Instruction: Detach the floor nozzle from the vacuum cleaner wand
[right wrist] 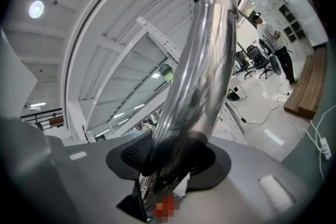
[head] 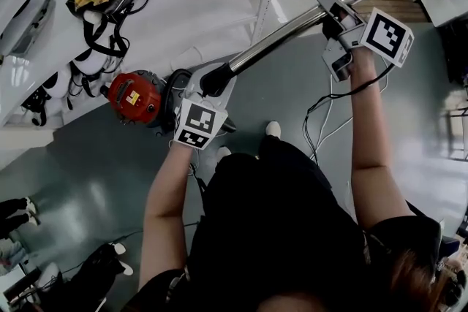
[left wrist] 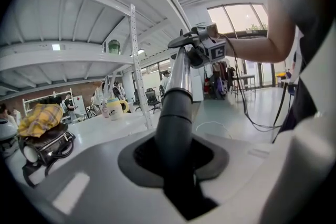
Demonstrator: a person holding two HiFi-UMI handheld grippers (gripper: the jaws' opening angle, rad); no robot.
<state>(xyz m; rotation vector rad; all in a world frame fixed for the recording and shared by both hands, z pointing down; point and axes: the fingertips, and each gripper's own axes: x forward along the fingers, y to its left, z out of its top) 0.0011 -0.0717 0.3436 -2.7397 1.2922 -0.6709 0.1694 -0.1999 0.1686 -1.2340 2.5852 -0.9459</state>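
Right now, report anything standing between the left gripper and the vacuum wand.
Nothing visible does. The left gripper has its jaws closed directly on the wand, at its black lower end.

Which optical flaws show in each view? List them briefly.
Head view: fisheye bends the floor; bright sheen runs along the wand. Left gripper view: black vignetted corners, window overexposed. Right gripper view: ceiling lamp flares, beams bow, the chrome mirrors the room.
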